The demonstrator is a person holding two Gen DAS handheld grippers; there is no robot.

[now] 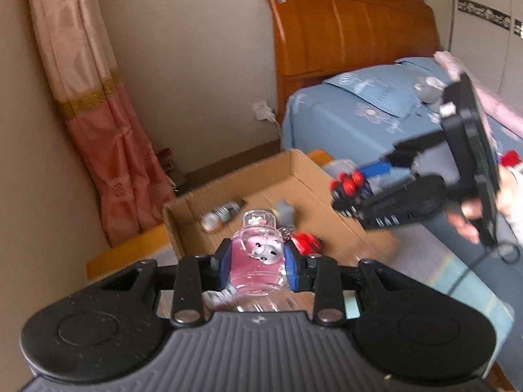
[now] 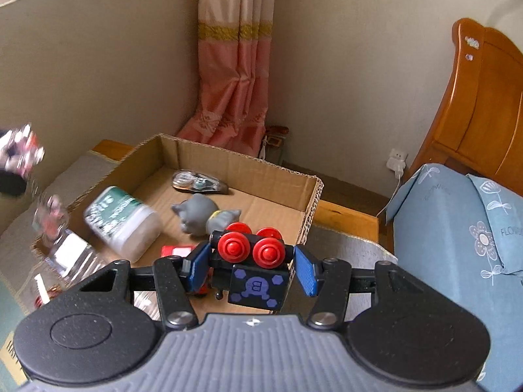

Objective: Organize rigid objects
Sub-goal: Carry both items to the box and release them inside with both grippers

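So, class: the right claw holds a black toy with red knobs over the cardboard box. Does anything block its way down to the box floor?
Partly. The right claw holds the black toy above the box's near edge. Just beyond it lie a grey cat figure and a white jar, with a red item underneath. The floor further right looks bare.

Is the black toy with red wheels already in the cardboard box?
Not yet: the toy sits between the right gripper fingers, above the cardboard box.
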